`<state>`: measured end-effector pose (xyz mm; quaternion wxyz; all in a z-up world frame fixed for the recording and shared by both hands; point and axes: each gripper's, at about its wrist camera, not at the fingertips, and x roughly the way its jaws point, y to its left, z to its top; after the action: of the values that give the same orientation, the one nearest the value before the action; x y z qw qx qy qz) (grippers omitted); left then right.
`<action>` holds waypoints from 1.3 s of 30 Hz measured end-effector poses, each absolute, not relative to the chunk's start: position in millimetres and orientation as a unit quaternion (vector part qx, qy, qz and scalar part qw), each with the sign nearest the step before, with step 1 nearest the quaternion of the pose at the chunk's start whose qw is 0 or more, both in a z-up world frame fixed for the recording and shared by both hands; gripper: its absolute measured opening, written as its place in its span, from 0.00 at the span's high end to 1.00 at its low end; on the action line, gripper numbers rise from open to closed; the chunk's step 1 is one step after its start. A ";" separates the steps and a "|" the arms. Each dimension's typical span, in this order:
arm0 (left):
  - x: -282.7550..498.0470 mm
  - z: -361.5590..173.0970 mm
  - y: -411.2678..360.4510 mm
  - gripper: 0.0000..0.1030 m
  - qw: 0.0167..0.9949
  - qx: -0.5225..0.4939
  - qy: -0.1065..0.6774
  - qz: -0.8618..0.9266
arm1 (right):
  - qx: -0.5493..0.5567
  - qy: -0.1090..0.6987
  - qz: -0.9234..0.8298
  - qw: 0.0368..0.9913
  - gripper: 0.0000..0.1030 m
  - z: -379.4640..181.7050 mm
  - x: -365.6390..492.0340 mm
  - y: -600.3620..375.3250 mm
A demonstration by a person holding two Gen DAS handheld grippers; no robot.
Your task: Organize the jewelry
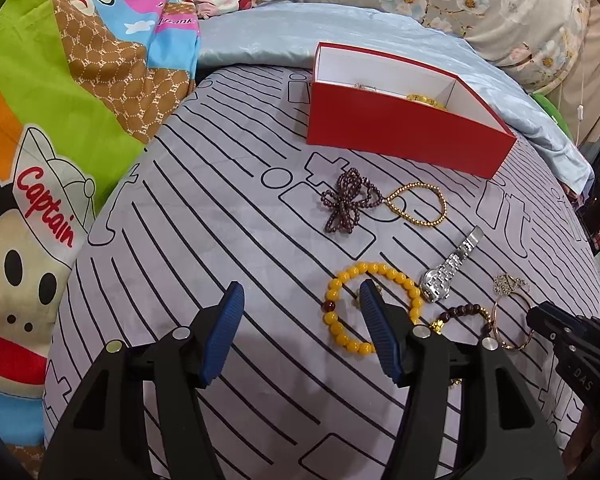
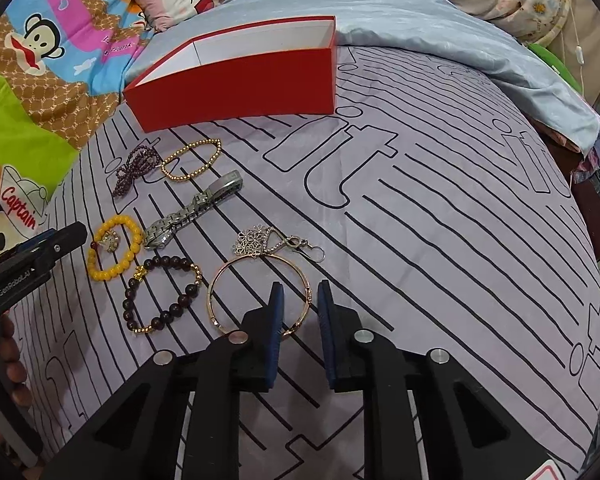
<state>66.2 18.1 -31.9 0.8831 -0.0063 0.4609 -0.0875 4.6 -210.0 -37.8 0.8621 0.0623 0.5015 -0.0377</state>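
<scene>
Near red box [image 1: 400,136], loose bracelets, left gripper [image 1: 300,300] spread

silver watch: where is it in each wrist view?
Left wrist: silver metal-link watch lies right of centre, just right of the yellow bead bracelet.
Right wrist: watch lies left of centre, running diagonally up-right from that bracelet.
Shared landmark: open red cardboard box beyond it.

Matt red cardboard box [image 1: 404,136] with white paper lining, glossy yellow bead bracelet [image 1: 370,308], polished steel watch band [image 2: 192,216], shiny gold bangle [image 2: 260,296], ribbed blue rubber pads [image 1: 226,336], smooth printed cotton sheet [image 2: 440,240]
</scene>
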 end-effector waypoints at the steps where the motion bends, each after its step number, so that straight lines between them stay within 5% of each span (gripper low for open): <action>1: 65.9 -32.7 18.2 0.44 0.882 -0.007 0.462 -0.088 | 0.062 0.503 -0.037 0.861 0.88 -39.7 5.5 -209.2; 7: 64.6 -35.4 17.2 0.44 0.880 -0.010 0.467 -0.093 | 0.055 0.500 -0.034 0.864 0.97 -41.3 5.0 -206.9; 23: 56.9 -34.3 -1.2 0.45 0.876 -0.009 0.464 -0.128 | 0.077 0.499 -0.029 0.863 0.98 -33.2 -8.0 -209.2; 39: 69.7 -49.4 -18.5 0.75 0.872 0.015 0.469 -0.138 | 0.079 0.496 -0.025 0.865 0.98 -28.5 -5.6 -208.2</action>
<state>69.7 -18.5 -49.4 0.8723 0.0146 0.4688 -0.1382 -5.6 -208.2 -28.5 0.8646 0.0789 0.4955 -0.0248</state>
